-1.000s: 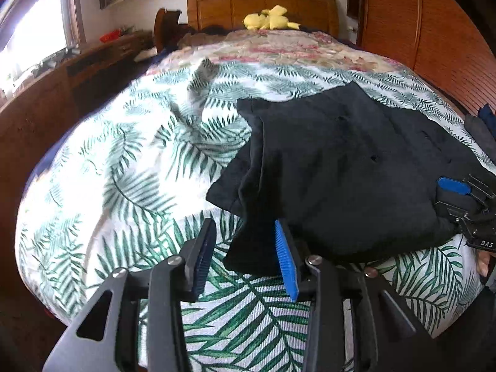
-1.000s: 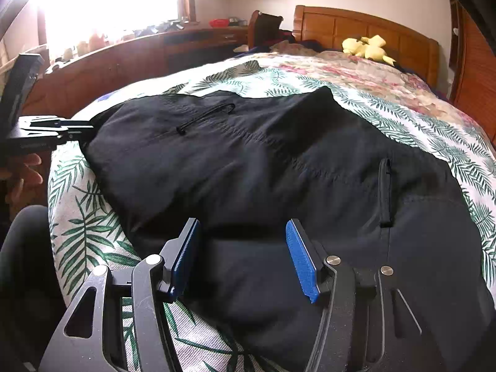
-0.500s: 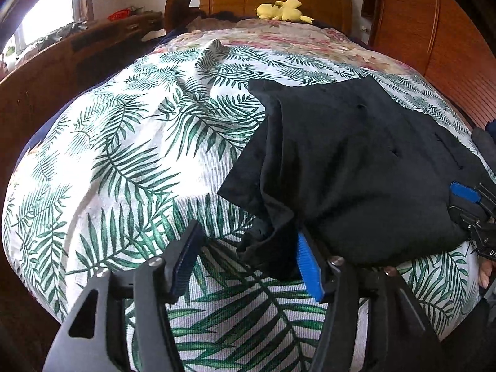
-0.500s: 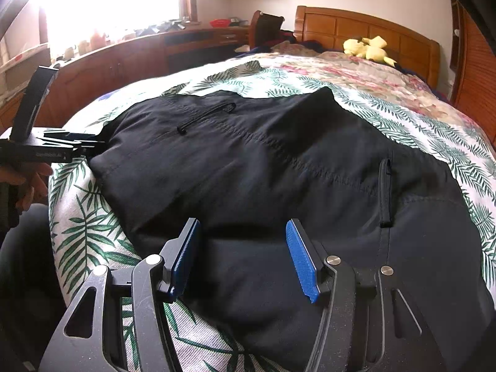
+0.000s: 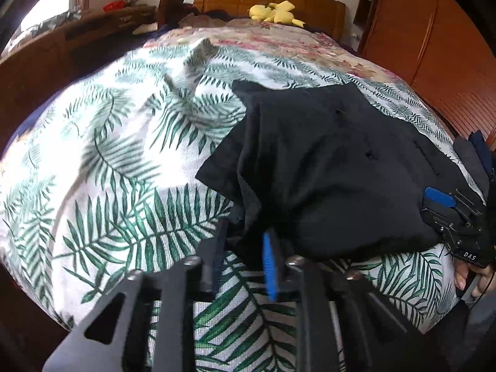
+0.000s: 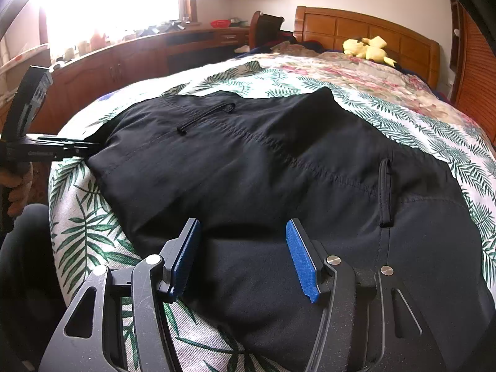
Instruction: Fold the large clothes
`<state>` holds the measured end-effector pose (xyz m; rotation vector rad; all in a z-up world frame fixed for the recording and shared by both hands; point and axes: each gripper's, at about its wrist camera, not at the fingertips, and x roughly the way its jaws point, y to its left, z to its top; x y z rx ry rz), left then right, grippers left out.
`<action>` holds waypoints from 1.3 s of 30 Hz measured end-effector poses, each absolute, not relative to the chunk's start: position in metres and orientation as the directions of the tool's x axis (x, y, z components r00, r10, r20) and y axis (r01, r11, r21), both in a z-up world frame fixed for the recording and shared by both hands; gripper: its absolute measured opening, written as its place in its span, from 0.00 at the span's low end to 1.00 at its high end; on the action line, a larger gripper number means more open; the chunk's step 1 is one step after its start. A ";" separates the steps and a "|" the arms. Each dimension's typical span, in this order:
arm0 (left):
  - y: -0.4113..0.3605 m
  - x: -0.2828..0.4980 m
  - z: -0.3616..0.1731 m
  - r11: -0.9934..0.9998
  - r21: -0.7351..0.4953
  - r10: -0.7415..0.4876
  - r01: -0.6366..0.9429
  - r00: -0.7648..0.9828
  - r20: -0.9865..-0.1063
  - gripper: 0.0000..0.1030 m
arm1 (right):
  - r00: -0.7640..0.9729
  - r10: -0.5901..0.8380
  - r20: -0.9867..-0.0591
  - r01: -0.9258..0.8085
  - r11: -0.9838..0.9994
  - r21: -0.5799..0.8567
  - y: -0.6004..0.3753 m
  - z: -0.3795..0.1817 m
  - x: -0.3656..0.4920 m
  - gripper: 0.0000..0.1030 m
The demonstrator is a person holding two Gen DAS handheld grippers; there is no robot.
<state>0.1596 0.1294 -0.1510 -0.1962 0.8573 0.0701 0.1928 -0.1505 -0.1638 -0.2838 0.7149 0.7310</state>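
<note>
A large black garment (image 5: 325, 161) with belt loops lies spread on the palm-leaf bedcover (image 5: 108, 170). My left gripper (image 5: 243, 248) is at its near left corner. Its jaws are closing, with a bunched fold of the black cloth pinched between the blue pads. In the right wrist view the same gripper (image 6: 90, 147) reaches in from the left onto the garment's (image 6: 279, 161) edge. My right gripper (image 6: 243, 248) stands open over the near hem, the cloth lying under its pads, not gripped. It also shows at the right edge of the left wrist view (image 5: 434, 198).
A yellow plush toy (image 6: 369, 48) sits by the wooden headboard (image 6: 356, 28). A wooden cabinet run (image 6: 124, 62) lines the window side and a wardrobe (image 5: 434, 46) the other. Dark folded clothes (image 5: 471, 155) lie at the bed's right edge.
The left gripper's jaws spread wider, then narrowed onto the garment's near corner, and it tilted slightly. The right gripper has not moved.
</note>
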 end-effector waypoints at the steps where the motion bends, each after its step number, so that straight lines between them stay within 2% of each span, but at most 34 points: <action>1: 0.126 0.159 -0.145 0.982 -0.130 -0.007 -0.136 0.663 -0.749 0.07 | 0.525 0.509 -0.682 -0.694 0.720 0.004 -0.151 -0.164 0.193 0.57; 9: 0.081 0.160 -0.061 0.995 -0.043 0.042 -0.087 0.786 -0.616 0.02 | 0.519 0.521 -0.677 -0.693 0.720 0.023 -0.157 -0.156 0.193 0.57; 17: -0.005 0.182 0.001 0.994 -0.007 -0.095 0.109 0.837 -0.539 0.01 | 0.575 0.531 -0.623 -0.653 0.756 0.042 -0.214 -0.123 0.176 0.56; 27: -0.130 0.211 -0.002 0.942 0.008 -0.271 0.335 0.776 -0.569 0.01 | 0.657 0.437 -0.614 -0.533 0.846 0.032 -0.294 -0.117 0.172 0.56; 35: -0.153 0.212 -0.015 0.944 0.018 -0.249 0.328 0.752 -0.610 0.01 | 0.648 0.451 -0.614 -0.513 0.854 0.086 -0.325 -0.118 0.169 0.56; 39: -0.147 0.209 -0.015 0.944 -0.001 -0.259 0.329 0.741 -0.619 0.05 | 0.653 0.468 -0.595 -0.527 0.845 0.087 -0.322 -0.111 0.161 0.56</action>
